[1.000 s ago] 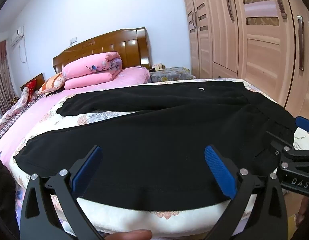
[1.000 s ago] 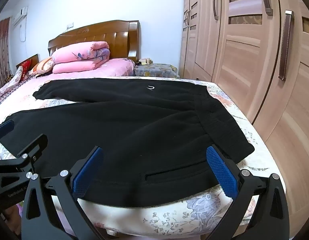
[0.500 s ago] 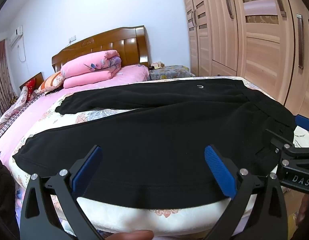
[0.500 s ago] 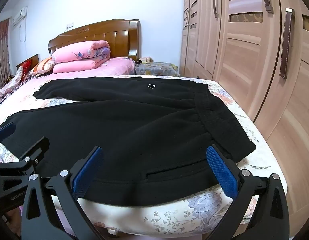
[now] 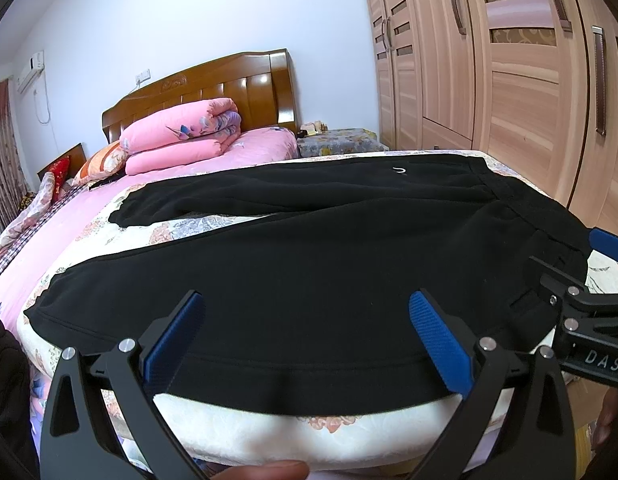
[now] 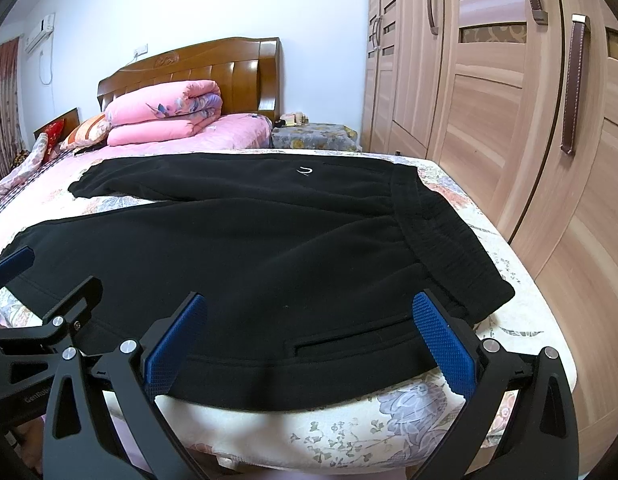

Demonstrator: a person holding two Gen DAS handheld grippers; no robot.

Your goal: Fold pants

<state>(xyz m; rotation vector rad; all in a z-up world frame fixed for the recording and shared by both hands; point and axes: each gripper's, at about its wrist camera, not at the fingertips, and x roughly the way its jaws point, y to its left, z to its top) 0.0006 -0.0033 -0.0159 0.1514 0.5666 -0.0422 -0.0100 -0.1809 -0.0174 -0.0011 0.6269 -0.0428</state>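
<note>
Black pants (image 5: 309, 264) lie spread flat across the foot of the bed, legs pointing left and waistband (image 6: 441, 232) at the right; a small white logo (image 6: 303, 171) marks the far leg. My left gripper (image 5: 309, 332) hovers open over the near leg's front edge, holding nothing. My right gripper (image 6: 309, 332) is open above the near hip, by a pocket slit (image 6: 349, 342). Each gripper shows at the edge of the other's view: the right gripper (image 5: 581, 280) and the left gripper (image 6: 41, 284).
The bed (image 6: 389, 420) carries a floral quilt, and its front edge lies just under both grippers. Folded pink bedding (image 5: 181, 140) and a wooden headboard (image 5: 213, 88) are far back. A wooden wardrobe (image 6: 509, 100) lines the right side. A floral nightstand (image 5: 341, 140) stands behind.
Both grippers have drawn back and risen slightly, so the pants sit a little lower and farther in view. Both stay open and the pants lie undisturbed.
</note>
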